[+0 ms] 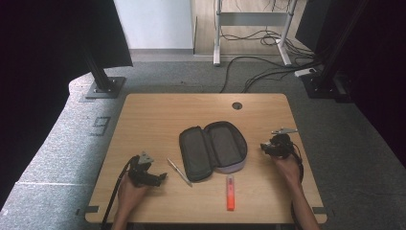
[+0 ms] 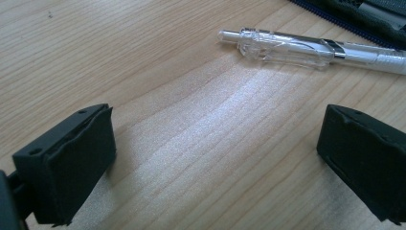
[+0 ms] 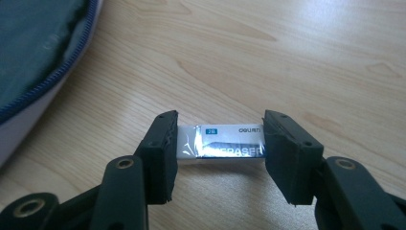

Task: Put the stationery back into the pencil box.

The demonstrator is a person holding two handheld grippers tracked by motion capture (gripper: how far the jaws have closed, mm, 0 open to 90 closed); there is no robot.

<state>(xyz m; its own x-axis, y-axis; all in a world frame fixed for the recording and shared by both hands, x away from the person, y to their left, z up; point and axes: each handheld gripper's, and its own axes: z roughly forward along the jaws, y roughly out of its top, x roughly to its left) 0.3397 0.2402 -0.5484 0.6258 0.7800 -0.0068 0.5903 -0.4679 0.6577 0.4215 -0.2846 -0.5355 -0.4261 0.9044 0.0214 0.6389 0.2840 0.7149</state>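
An open dark pencil case [image 1: 213, 149] lies in the middle of the wooden table [image 1: 158, 115]. In the right gripper view my right gripper [image 3: 220, 153] is shut on a small white eraser [image 3: 221, 142] in a silver-blue sleeve, one pad against each end, low over the wood. The case's zipped edge [image 3: 33, 52] lies to its upper left. From above, the right gripper [image 1: 263, 146] sits just right of the case. My left gripper [image 1: 163, 176] stands open at the front left. Nothing lies between its wide-set jaws [image 2: 215, 158]; a clear-and-silver pen [image 2: 306, 48] lies just beyond them.
An orange highlighter [image 1: 230, 192] lies near the front edge, below the case. The pen [image 1: 179, 172] lies slanted between the left gripper and the case. A round cable hole [image 1: 237, 105] sits near the far edge. Black stands and floor cables surround the table.
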